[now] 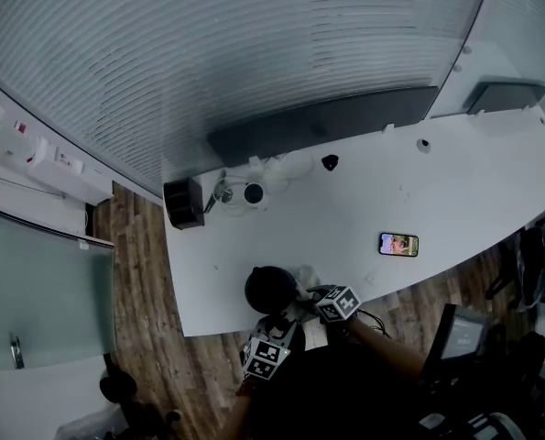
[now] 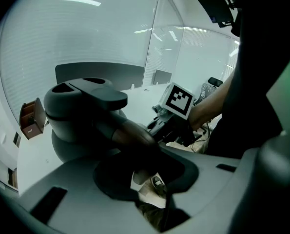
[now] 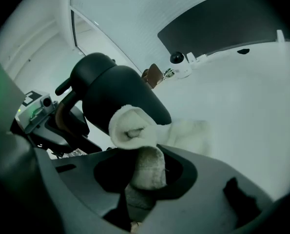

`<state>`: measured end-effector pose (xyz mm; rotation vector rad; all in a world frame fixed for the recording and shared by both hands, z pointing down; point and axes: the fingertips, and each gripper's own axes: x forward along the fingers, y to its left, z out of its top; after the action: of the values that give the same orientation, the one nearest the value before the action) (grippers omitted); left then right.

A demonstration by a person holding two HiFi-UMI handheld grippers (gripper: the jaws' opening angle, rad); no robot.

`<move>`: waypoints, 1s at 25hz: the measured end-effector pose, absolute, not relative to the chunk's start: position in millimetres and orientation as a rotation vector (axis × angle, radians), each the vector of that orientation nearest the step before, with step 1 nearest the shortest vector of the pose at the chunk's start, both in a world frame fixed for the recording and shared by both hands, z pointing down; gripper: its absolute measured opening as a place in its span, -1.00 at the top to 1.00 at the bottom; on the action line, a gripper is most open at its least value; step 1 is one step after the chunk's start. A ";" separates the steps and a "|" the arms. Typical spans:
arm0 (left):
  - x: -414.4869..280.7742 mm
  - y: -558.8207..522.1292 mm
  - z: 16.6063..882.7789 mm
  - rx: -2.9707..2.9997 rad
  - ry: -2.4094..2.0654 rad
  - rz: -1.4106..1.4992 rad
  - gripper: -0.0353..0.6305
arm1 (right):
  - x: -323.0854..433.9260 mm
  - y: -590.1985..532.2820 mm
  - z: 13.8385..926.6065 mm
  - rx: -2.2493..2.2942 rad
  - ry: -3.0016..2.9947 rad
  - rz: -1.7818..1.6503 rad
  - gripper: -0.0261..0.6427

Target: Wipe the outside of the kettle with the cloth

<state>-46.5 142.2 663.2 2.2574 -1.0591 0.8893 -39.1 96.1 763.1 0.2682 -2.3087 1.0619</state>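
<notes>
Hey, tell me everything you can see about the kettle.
The kettle is dark, matte and rounded, with a lid on top and a brownish handle on one side. It stands near the front edge of the white table, seemingly upright. The left gripper is shut on its handle, and the white cloth in the right gripper presses on its side.

White curved table (image 1: 345, 211): kettle (image 1: 268, 288) near front edge, phone (image 1: 398, 244), black box (image 1: 184, 203)
</notes>
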 end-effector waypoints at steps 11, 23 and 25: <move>-73.0 159.6 662.2 2.375 -0.852 1.134 0.57 | -36.1 -41.5 594.2 0.329 -2.668 0.928 0.62; -187.2 145.5 667.4 2.409 -0.447 1.679 0.57 | -171.6 -48.7 578.6 -0.043 -2.579 0.653 0.62; -194.2 135.8 668.5 2.408 -0.456 1.727 0.57 | -180.6 -35.6 581.2 -0.105 -2.564 0.661 0.62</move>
<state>-194.2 135.8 668.5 2.4080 -0.4563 1.7270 -180.6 -35.6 581.2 -0.1045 -2.5637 0.6612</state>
